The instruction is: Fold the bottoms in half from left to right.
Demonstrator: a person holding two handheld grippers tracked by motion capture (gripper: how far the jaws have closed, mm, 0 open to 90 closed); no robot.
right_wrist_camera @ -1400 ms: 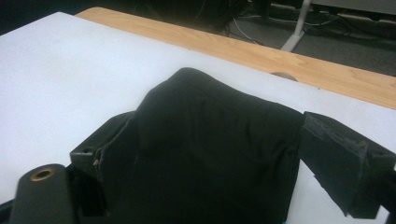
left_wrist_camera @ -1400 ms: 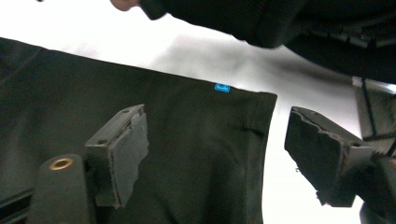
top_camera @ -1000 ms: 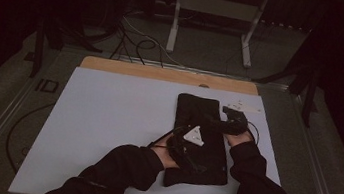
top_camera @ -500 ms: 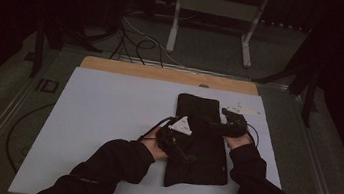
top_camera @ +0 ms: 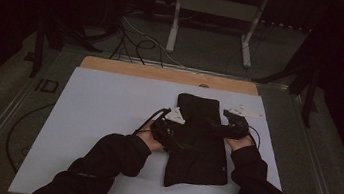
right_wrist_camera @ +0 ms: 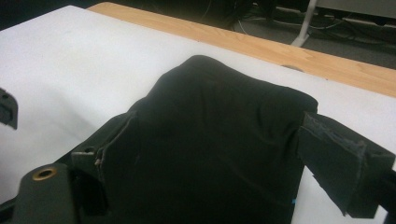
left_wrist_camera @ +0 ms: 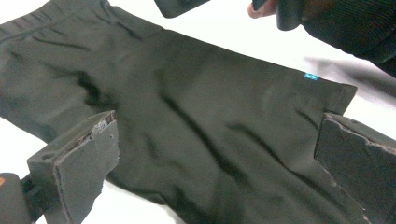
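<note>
With the black garment [top_camera: 199, 141] lying flat right of centre on the white sheet [top_camera: 96, 117], both the left gripper [left_wrist_camera: 219, 158] and right gripper [right_wrist_camera: 205, 158] gape wide over it, so a shallow pinch could snag one layer and skew the fold.

A white table top [top_camera: 96, 117] with a wooden far edge carries a flat black garment [top_camera: 198, 151].

Black sleeves [top_camera: 117, 155], black hand-held grippers
</note>
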